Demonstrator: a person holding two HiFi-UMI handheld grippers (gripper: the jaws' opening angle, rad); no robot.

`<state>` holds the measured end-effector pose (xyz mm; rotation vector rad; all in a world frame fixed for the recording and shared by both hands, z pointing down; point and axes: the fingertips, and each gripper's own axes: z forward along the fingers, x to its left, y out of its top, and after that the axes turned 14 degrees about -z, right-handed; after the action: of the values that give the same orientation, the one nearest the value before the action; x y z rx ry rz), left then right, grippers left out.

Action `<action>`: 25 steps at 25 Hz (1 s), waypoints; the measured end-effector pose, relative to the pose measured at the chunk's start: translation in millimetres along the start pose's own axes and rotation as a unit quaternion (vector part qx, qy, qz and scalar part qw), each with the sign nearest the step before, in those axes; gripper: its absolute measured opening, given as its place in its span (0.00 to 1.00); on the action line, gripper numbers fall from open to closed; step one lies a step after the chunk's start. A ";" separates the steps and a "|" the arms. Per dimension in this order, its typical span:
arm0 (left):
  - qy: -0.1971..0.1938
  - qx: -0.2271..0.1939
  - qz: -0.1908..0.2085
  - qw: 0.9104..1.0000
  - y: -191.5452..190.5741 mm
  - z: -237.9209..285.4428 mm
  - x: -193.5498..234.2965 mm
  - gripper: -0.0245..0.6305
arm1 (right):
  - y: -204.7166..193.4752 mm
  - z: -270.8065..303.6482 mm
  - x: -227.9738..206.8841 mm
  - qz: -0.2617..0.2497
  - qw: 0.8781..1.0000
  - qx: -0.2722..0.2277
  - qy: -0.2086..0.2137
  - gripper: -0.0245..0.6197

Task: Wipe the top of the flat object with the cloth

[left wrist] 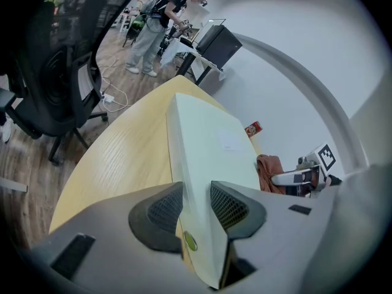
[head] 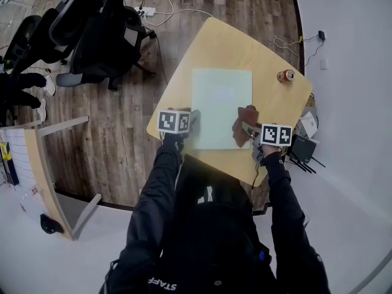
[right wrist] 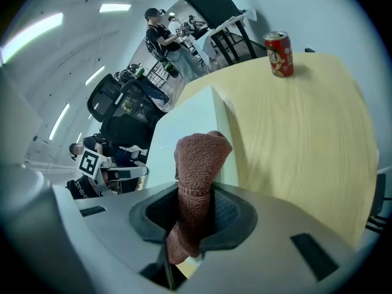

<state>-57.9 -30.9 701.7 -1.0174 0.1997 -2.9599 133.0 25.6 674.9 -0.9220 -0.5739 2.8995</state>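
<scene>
A pale green flat box (head: 221, 106) lies on the light wooden table (head: 257, 57). My left gripper (head: 191, 122) is shut on the box's near left edge; in the left gripper view the pads (left wrist: 229, 206) clamp the box (left wrist: 208, 146) rim. My right gripper (head: 247, 127) is shut on a brown cloth (head: 245, 122), which rests on the box's near right part. In the right gripper view the cloth (right wrist: 197, 176) stands up between the jaws over the box (right wrist: 187, 127).
A red drink can (head: 286, 75) stands at the table's far right, also seen as the can (right wrist: 278, 54) in the right gripper view. Black office chairs (head: 98, 29) and floor cables sit to the left. Black devices (head: 301, 147) lie on the floor at right.
</scene>
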 end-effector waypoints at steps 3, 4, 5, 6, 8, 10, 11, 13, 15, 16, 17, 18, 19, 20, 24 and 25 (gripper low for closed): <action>-0.004 -0.001 -0.001 1.000 1.0 0.4 -0.9 0.27 | 8.5 -17.1 6.8 -0.007 1.000 -0.021 0.002 0.20; -0.006 0.000 -0.001 1.000 1.3 0.6 -0.8 0.27 | 12.0 -21.0 15.4 -0.007 0.999 -0.029 0.012 0.20; -0.007 0.001 -0.001 1.000 1.1 0.6 -0.4 0.27 | 15.0 -23.4 26.7 -0.008 0.999 -0.037 0.024 0.20; -0.008 0.002 -0.001 1.000 0.8 0.5 0.1 0.27 | 16.9 -24.2 39.8 -0.008 0.998 -0.043 0.038 0.20; -0.010 0.004 -0.002 1.000 -0.2 0.1 0.5 0.27 | 15.9 -21.3 68.4 -0.005 0.996 -0.049 0.069 0.20; -0.010 0.004 -0.003 1.000 -0.5 -0.2 0.3 0.27 | 11.8 -12.4 99.8 0.001 0.993 -0.050 0.104 0.20; -0.011 0.003 -0.004 1.000 -0.3 -0.2 0.1 0.27 | 8.6 -5.6 115.5 0.004 0.991 -0.048 0.123 0.20; -0.012 0.004 -0.005 1.000 0.2 0.4 -0.2 0.28 | -2.1 13.0 142.5 0.009 0.987 -0.035 0.157 0.20; -0.013 0.004 -0.005 1.000 0.7 1.2 -0.4 0.28 | -16.4 35.4 162.1 0.011 0.983 -0.013 0.181 0.20; -0.013 0.004 -0.005 1.000 0.5 1.5 -0.5 0.28 | -23.2 46.2 169.0 0.010 0.982 -0.001 0.189 0.20; -0.013 0.004 -0.006 1.000 0.2 1.4 -0.5 0.28 | -29.1 56.2 174.3 0.008 0.981 0.009 0.193 0.20; -0.013 0.004 -0.006 1.000 0.1 1.2 -0.4 0.28 | -34.6 65.4 177.2 0.006 0.981 0.019 0.193 0.20; -0.013 0.003 -0.007 1.000 0.1 0.9 -0.5 0.28 | -40.0 73.4 177.5 0.004 0.981 0.029 0.191 0.20; -0.013 0.003 -0.006 1.000 0.4 0.7 -0.7 0.28 | -44.8 79.7 175.4 0.002 0.982 0.039 0.185 0.20; -0.013 0.002 -0.005 1.000 1.1 1.1 -0.6 0.28 | -53.3 85.4 158.1 -0.011 0.986 0.061 0.155 0.20; -0.012 0.002 -0.004 1.000 0.8 0.8 0.1 0.28 | -53.5 83.5 153.7 -0.011 0.987 0.061 0.150 0.20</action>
<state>-57.5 -31.8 702.3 -1.0564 0.1883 -2.9527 -44.2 71.0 672.8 -1.2898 -0.3750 2.6647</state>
